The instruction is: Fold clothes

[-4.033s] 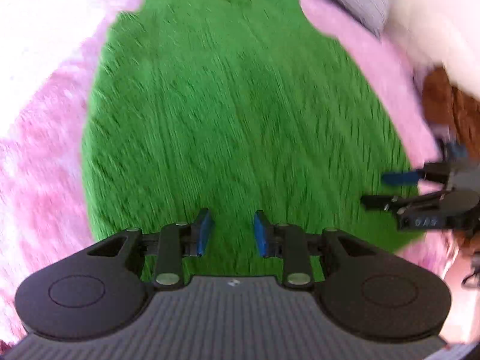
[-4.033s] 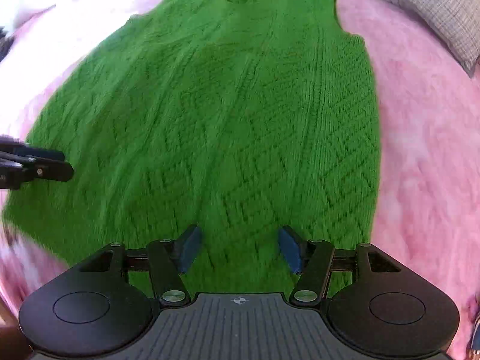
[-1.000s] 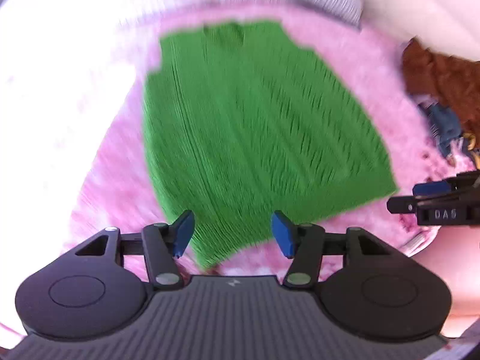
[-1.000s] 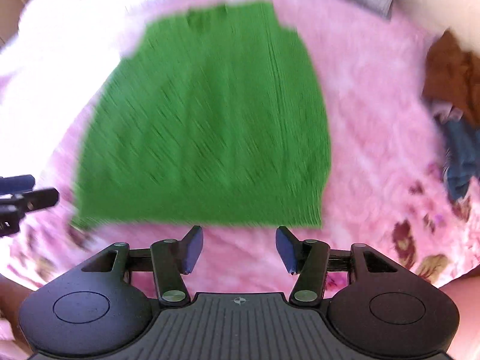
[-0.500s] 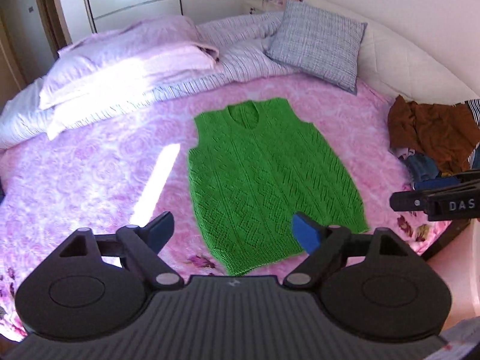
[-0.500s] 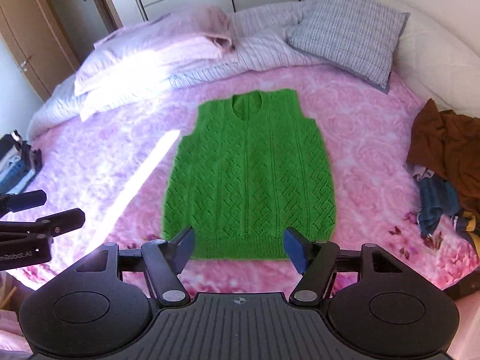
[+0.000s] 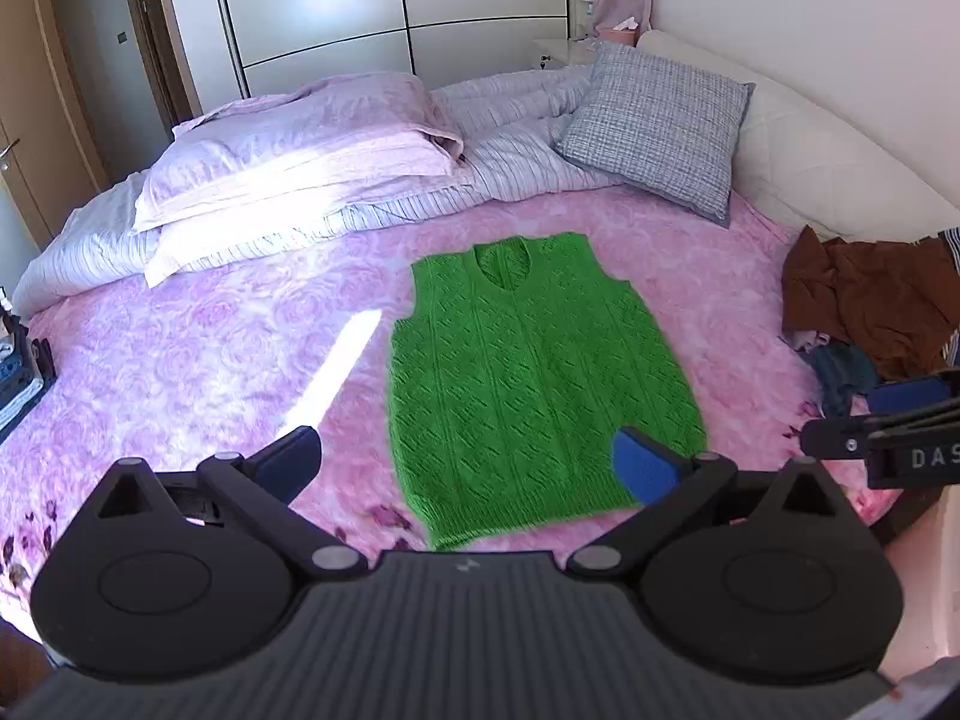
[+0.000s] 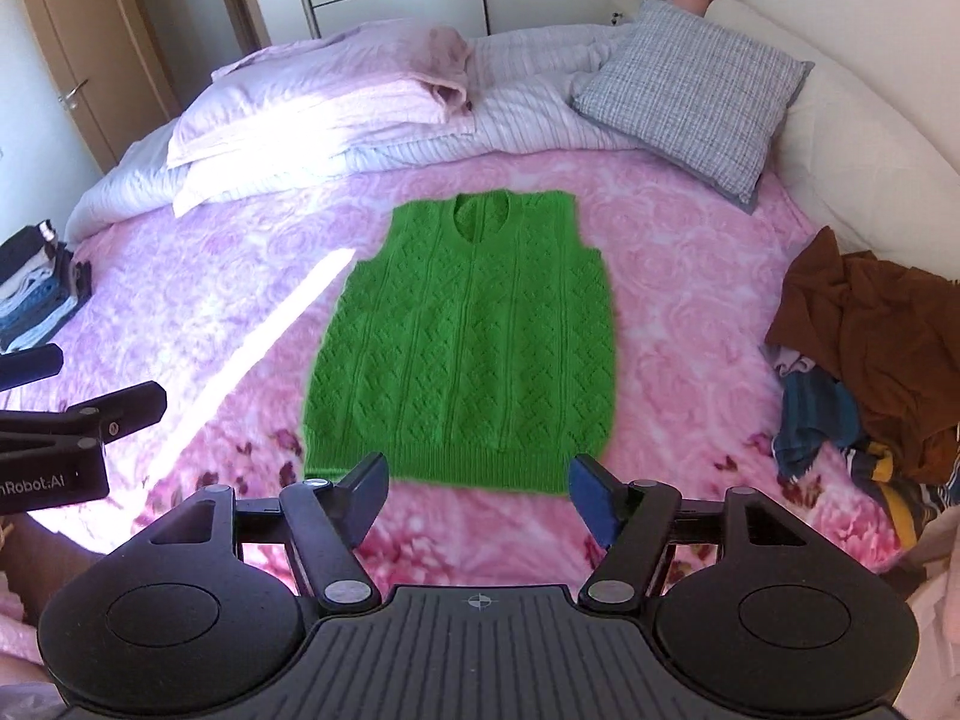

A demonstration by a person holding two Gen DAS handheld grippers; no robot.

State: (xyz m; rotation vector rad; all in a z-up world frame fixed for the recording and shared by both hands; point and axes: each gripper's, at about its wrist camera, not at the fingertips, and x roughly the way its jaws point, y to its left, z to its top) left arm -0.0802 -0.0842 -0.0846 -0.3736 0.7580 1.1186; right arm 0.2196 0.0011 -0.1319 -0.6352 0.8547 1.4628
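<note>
Green vest [image 8: 468, 342] flat on pink bedspread [image 8: 678, 324]

Pink rose-print bed [image 8: 690, 312], green knit vest [image 8: 468, 342] spread flat, checked cushion [image 8: 696, 90], brown clothes heap [image 8: 864, 330]

A home bedroom: a wide bed under a pink rose-patterned blanket [image 8: 690, 312], lilac pillows [image 8: 312, 102] and a grey checked cushion [image 8: 690, 90] at its far end, pale sliding wardrobe doors [image 7: 390, 6] behind, a wooden door [image 8: 66, 54] far left.
</note>
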